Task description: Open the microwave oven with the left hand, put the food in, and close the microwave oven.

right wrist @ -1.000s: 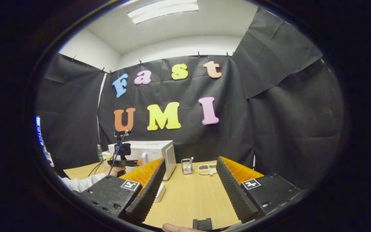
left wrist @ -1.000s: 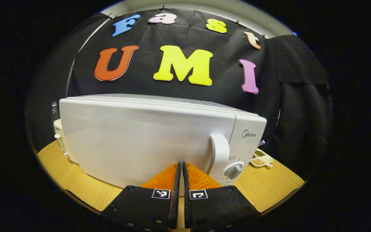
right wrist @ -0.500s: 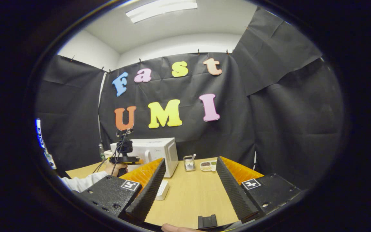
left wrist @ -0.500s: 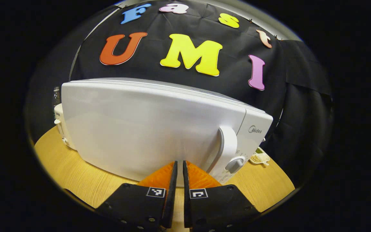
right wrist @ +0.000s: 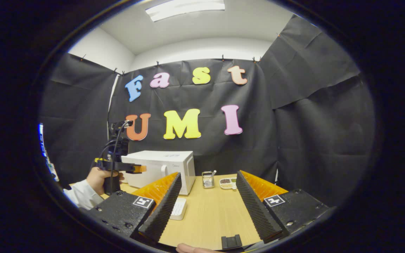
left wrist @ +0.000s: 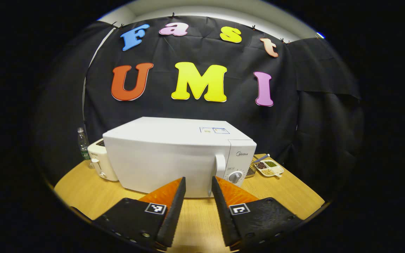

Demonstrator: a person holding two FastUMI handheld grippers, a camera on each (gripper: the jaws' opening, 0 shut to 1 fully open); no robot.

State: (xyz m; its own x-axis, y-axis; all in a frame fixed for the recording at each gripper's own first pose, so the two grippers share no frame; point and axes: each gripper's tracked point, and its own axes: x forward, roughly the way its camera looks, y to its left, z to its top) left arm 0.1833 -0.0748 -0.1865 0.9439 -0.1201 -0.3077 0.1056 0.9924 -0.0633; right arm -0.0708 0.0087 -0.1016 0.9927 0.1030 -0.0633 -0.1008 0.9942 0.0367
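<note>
The white microwave (left wrist: 167,160) stands on the wooden table (left wrist: 83,189) with its door closed, its handle (left wrist: 220,167) and dial (left wrist: 235,176) at the right end. My left gripper (left wrist: 198,182) is open, empty, and a short way back from the door. In the right gripper view, a hand (right wrist: 98,177) holds that left gripper (right wrist: 141,169) in front of the microwave (right wrist: 164,168). My right gripper (right wrist: 208,175) is open and empty over the table, farther off. A flat white object (right wrist: 179,208) lies by its left finger; I cannot tell what it is.
A white toaster (left wrist: 100,165) and a bottle (left wrist: 82,142) stand left of the microwave. To its right are a small wire basket (right wrist: 207,179) and a divided dish of beans (left wrist: 271,168). A small black block (right wrist: 231,241) sits at the near table edge.
My left gripper has pulled back from the microwave door and gone from shut to open. The right gripper has barely moved.
</note>
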